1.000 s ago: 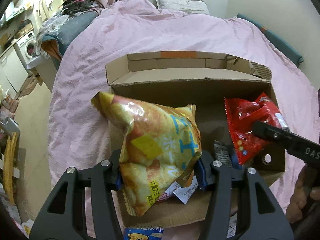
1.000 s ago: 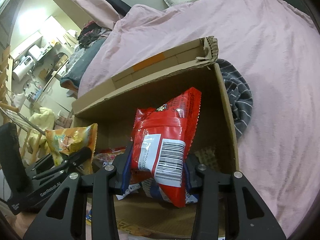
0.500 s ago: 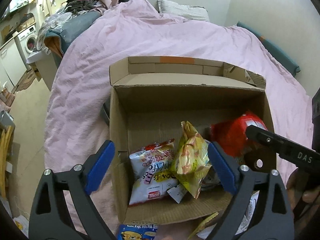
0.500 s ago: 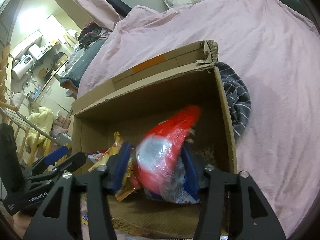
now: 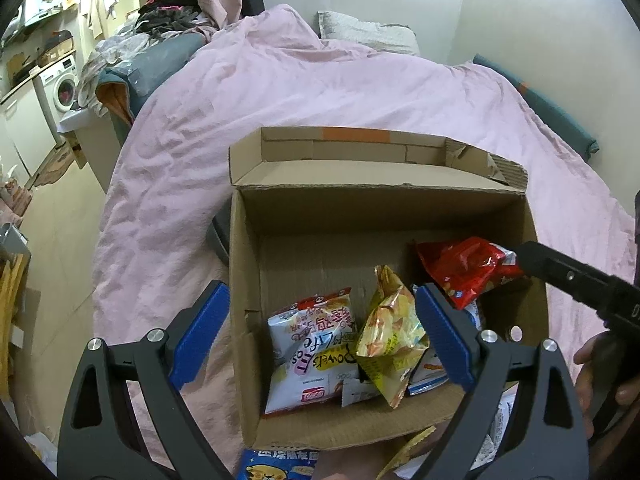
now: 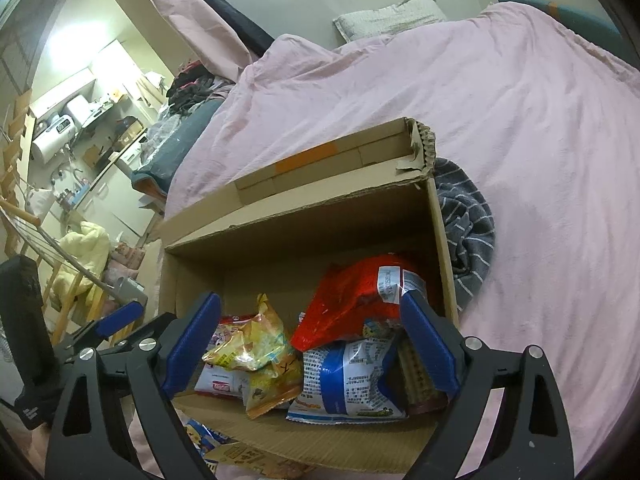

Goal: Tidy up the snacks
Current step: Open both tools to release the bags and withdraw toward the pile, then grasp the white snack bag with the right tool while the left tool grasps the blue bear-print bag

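Observation:
An open cardboard box (image 5: 244,264) (image 6: 440,232) sits on a pink bed. Inside lie a yellow snack bag (image 5: 390,332) (image 6: 256,336), a red snack bag (image 5: 468,268) (image 6: 352,296), a white and pink bag (image 5: 308,344) and a blue and white bag (image 6: 348,376). My left gripper (image 5: 322,340) is open and empty, held over the box's near left part. My right gripper (image 6: 310,344) is open and empty above the box's near edge; it also shows in the left wrist view (image 5: 576,284).
A blue snack packet (image 5: 280,464) (image 6: 204,440) and other packets lie on the bed in front of the box. A grey striped cloth (image 6: 468,224) lies by the box's right side. The pink duvet (image 5: 320,92) stretches beyond. Cluttered furniture and a washing machine (image 5: 60,84) stand at the left.
Both grippers opened. The yellow bag dropped from my left gripper into the box, and the red bag dropped from my right gripper onto the bags at the right side.

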The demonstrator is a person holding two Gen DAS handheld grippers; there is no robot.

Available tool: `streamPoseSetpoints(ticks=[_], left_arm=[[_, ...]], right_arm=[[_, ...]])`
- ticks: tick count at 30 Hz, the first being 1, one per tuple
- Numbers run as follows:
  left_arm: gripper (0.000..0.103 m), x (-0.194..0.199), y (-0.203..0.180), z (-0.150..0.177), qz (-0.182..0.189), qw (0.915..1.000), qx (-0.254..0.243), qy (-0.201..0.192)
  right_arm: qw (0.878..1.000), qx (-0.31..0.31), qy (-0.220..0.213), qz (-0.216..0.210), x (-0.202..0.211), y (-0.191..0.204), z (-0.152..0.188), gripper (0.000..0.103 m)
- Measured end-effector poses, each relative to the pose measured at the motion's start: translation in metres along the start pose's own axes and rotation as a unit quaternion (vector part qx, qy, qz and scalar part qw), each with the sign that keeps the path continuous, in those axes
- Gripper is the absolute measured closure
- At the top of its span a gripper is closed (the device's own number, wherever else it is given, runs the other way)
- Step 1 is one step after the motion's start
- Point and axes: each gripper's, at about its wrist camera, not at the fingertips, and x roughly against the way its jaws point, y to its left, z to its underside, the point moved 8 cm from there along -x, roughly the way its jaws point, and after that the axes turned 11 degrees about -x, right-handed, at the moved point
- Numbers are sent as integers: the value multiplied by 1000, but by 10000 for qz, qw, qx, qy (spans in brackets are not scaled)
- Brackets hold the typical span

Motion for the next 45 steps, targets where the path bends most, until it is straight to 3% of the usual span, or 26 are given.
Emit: streamPoseSetpoints(ticks=[24,35,45], left_arm=[[11,42,10,13,-65,9998,67,-189],[11,59,19,41,-112,9998,191,29],[11,70,18,78,84,9986,395,333]], right_arm=[[9997,152,-92,139,38,10,23,10],[9997,79,-19,249,57,7,48,10],[9984,-299,240,427,81,-13,83,10]])
